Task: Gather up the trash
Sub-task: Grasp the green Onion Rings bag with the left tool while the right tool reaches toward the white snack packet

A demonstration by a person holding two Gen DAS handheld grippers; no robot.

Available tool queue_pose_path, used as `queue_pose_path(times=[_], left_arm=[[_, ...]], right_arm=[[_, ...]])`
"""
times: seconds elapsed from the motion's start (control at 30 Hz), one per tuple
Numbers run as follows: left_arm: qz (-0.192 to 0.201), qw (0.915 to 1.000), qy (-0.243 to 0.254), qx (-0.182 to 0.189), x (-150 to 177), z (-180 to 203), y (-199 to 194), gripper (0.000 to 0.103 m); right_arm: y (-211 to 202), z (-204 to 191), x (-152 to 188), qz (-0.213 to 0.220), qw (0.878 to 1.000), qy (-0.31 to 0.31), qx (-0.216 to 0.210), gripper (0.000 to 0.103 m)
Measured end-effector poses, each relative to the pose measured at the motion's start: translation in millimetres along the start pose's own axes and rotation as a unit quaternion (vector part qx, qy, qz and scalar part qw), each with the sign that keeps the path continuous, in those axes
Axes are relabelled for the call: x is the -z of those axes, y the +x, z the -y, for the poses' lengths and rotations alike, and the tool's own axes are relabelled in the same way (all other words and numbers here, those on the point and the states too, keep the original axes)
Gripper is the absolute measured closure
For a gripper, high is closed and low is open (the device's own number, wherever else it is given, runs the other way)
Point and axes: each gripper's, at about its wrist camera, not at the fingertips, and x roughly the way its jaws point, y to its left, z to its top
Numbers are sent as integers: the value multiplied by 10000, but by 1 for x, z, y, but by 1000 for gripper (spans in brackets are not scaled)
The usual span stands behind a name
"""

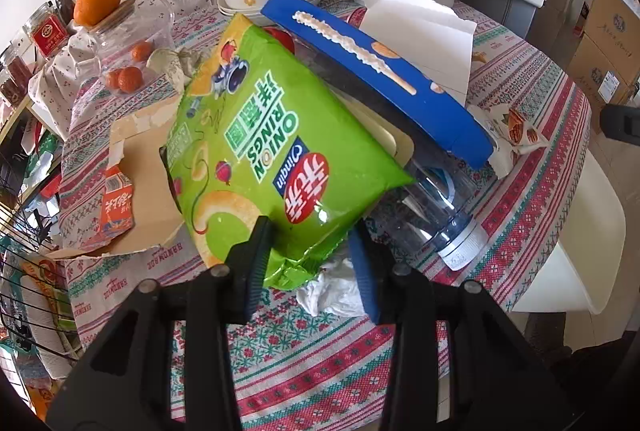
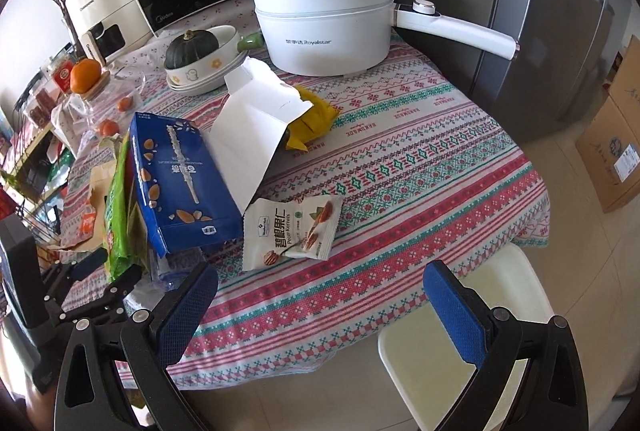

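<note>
Left tongs [image 1: 310, 263]: partly closed round the bottom corner of the green onion-ring bag [image 1: 256, 135]. The bag's crimped edge sat between the two pads; whether they pressed on the foil could not be told, since a sliver of gap showed on the blue-padded side.

Green onion-ring bag: lay directly ahead of the left tongs, long axis running away from them and slightly leftward, propped over other litter. The left hand was clearly the nearer one.

Crumpled white tissue [image 1: 336, 291]: on the surface just under and beside the bag's corner, touching the right-hand pad.

Clear plastic bottle [image 1: 440, 207]: on its side beneath the bag and the blue snack box [image 1: 380, 71], cap toward the edge of the surface.

Right tongs [image 2: 320, 311]: wide apart, empty, hovering over the near edge of the patterned surface [image 2: 400, 159].

Pecan kernel packet [image 2: 292, 231]: flat on the surface, ahead of the right tongs and left of their midline, near but not touching.

View differences: the right wrist view alone showed the yellow wrapper [image 2: 316, 115] under the torn white paper [image 2: 256, 127], and the left tongs [image 2: 110, 273] from the side at the bag. The left view alone showed the tissue and the torn brown cardboard [image 1: 144, 167].
</note>
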Motion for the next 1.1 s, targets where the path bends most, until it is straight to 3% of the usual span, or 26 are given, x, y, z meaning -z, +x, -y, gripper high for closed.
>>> queue_pose_path(times=[0.2,0.4,0.57,0.73,0.8,0.83,1.0,1.1], left_arm=[[377,9954,-787,390,-2,-32,-24,81],[695,9871,-1334,540,7,-66,-49,88],[825,9829,-1527,622,15,-83,-62,88],[808,9795,-1727,641,22,-97,-63,88],[798,9781,-1807,650,23,-102,-62,88],[796,9776,-1834,657,24,-104,-62,88],[781,9767,-1876,691,25,-109,-60,88],[764,9766,-1882,707,25,-110,-58,88]], right_arm=[[3,-8,2,-38,9999,-6,-103,0],[3,-15,-1,41,9998,-52,-208,0],[7,-48,-7,227,9980,-421,-418,1],[29,-102,-8,328,9925,-1129,-345,12],[43,-118,-8,372,9904,-1325,-122,24],[50,-123,-9,370,9900,-1362,-4,30],[70,-131,-15,477,9905,-1287,116,36],[74,-133,-20,610,9893,-1302,243,47]])
